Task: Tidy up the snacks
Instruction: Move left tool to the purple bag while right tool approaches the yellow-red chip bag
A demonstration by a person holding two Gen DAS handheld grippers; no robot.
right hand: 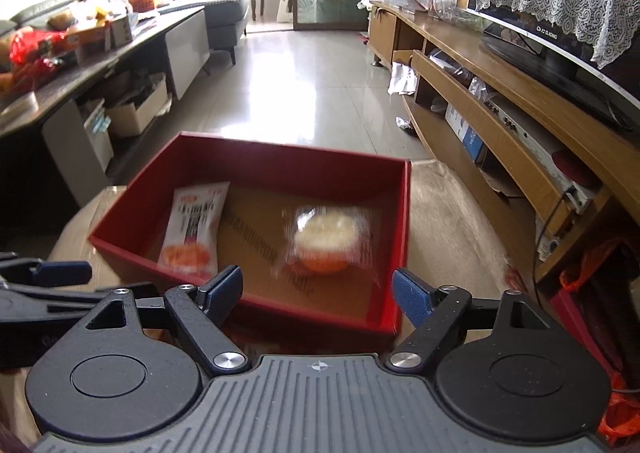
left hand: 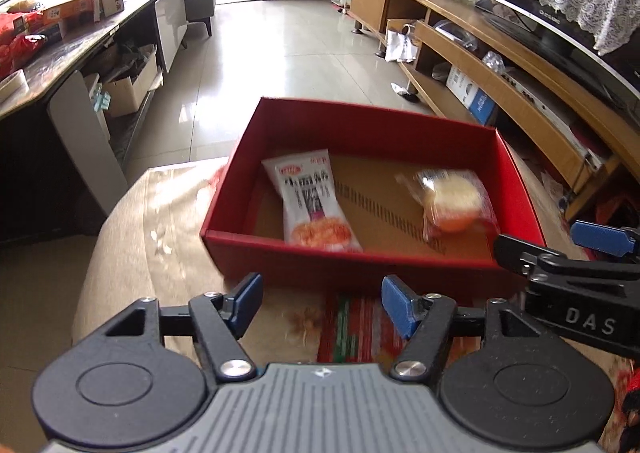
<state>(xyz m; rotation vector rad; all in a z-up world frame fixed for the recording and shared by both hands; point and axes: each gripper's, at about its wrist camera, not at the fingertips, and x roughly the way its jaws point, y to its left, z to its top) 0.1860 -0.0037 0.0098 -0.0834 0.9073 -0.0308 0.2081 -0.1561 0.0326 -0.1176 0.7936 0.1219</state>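
Bench (left hand: 160, 237) under a flowery cloth carries a red box (left hand: 360, 125). Inside lie a white snack pack (left hand: 310, 197) on the left and a blurry wrapped cake (left hand: 456, 201) on the right. Left tool (left hand: 322, 303) and right tool (right hand: 318, 293) hang near the box's near wall, both open and empty. The right tool's far finger is cut off in the left view.
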